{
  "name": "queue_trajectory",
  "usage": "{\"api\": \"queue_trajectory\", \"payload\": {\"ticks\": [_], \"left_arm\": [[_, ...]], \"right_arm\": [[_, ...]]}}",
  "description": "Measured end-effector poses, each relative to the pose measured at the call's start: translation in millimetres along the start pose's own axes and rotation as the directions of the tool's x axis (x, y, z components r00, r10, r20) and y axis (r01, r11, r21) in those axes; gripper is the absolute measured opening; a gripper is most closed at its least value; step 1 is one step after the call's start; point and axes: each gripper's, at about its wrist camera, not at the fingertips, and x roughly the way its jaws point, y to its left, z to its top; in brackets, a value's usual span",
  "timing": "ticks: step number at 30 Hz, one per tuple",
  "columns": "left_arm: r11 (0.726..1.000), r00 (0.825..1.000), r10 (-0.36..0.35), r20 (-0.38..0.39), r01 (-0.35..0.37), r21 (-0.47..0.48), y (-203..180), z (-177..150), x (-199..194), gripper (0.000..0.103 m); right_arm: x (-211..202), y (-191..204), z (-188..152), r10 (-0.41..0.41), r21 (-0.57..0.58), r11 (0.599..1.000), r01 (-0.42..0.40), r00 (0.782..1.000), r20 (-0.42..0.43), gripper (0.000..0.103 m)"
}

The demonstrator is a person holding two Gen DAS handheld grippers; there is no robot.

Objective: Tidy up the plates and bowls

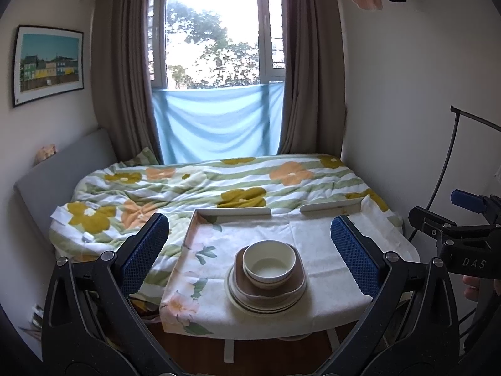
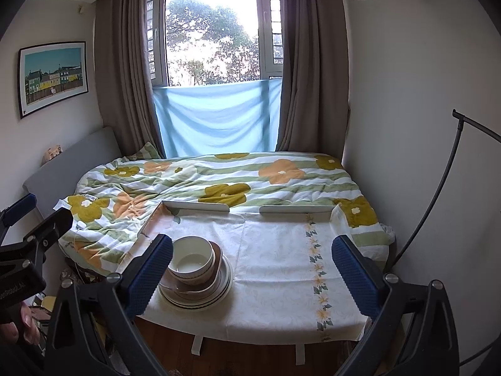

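One stack of dishes stands near the front of the cloth-covered table (image 1: 328, 238). A cream bowl (image 1: 269, 261) sits on top, inside a brown squarish bowl (image 1: 275, 288), on round cream plates (image 1: 266, 307) with dark rims. In the right wrist view the same cream bowl (image 2: 192, 261) and plates (image 2: 200, 297) lie at the table's (image 2: 281, 250) left front. My left gripper (image 1: 250, 250) hangs open in front of the stack, holding nothing. My right gripper (image 2: 252, 269) is open too, back from the table, with its left finger (image 2: 150, 275) overlapping the stack's left side in view.
A bed with a flowered quilt (image 1: 203, 185) lies behind the table, under a curtained window (image 1: 213, 31). Low white rails (image 1: 233, 211) edge the table's far side. A black curved stand (image 2: 438, 194) rises at the right wall. A hand (image 1: 476, 288) holds the other gripper at the right edge.
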Motion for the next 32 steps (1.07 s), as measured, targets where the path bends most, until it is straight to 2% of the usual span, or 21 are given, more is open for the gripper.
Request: {"api": "queue_trajectory", "payload": {"ticks": [19, 25, 32], "left_arm": [[1.0, 1.0, 0.013, 0.015, -0.012, -0.019, 12, -5, 1, 0.103], [0.997, 0.997, 0.073, 0.01, -0.072, -0.028, 14, -7, 4, 0.103], [0.996, 0.996, 0.08, 0.031, -0.08, -0.027, 17, -3, 11, 0.103]], "right_arm": [[3, 5, 3, 0.005, -0.006, 1.0, -0.005, 1.0, -0.001, 0.101], [9, 9, 4, 0.009, -0.007, 1.0, -0.009, 1.0, -0.005, 0.101], [15, 13, 3, 0.009, -0.004, 1.0, -0.009, 1.0, -0.013, 0.101]]}}
